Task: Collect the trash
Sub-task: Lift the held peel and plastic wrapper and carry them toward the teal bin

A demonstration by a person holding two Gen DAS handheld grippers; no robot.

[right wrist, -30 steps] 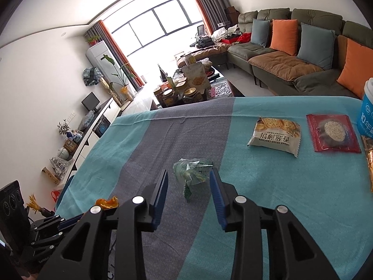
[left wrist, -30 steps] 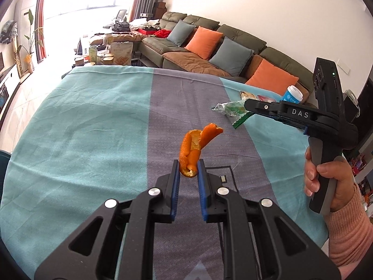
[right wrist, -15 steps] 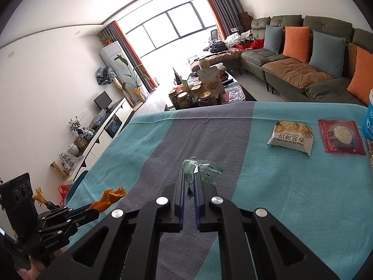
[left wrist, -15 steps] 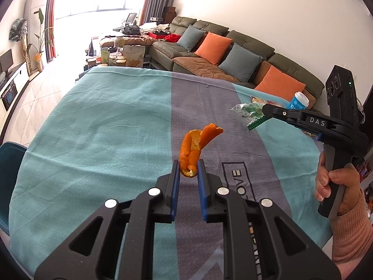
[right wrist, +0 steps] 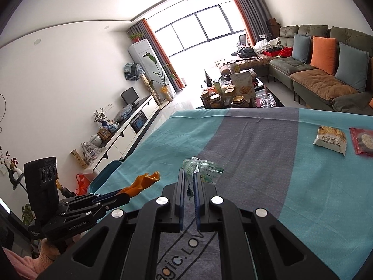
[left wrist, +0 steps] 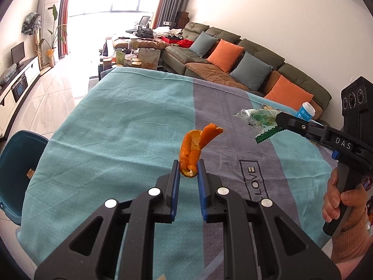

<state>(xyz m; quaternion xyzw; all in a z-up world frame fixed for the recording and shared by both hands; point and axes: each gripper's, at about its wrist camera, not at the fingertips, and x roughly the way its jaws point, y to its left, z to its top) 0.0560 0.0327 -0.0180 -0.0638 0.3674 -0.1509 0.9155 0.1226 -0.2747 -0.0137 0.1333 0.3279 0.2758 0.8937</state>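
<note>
Curled strip of orange peel up in the air, pinched at its lower end by the left hand-held gripper, blue pads clamped on it, well clear of the teal-and-grey cloth over the desk. Crumpled clear-and-green plastic wrapper likewise lifted off the cloth, squeezed thin in the right hand-held gripper, jaws all but together on it. Both pickups done, then; carrying step in hand. Dark teal plastic bin down beside the desk's left edge, a scrap already inside. Next move, by the look of it: swing both loads out over that open bin, get clear of the desk edge, then part the pads and drop. Sealed cracker packet and red snack packet lying flat at the far right, probably not trash.
</note>
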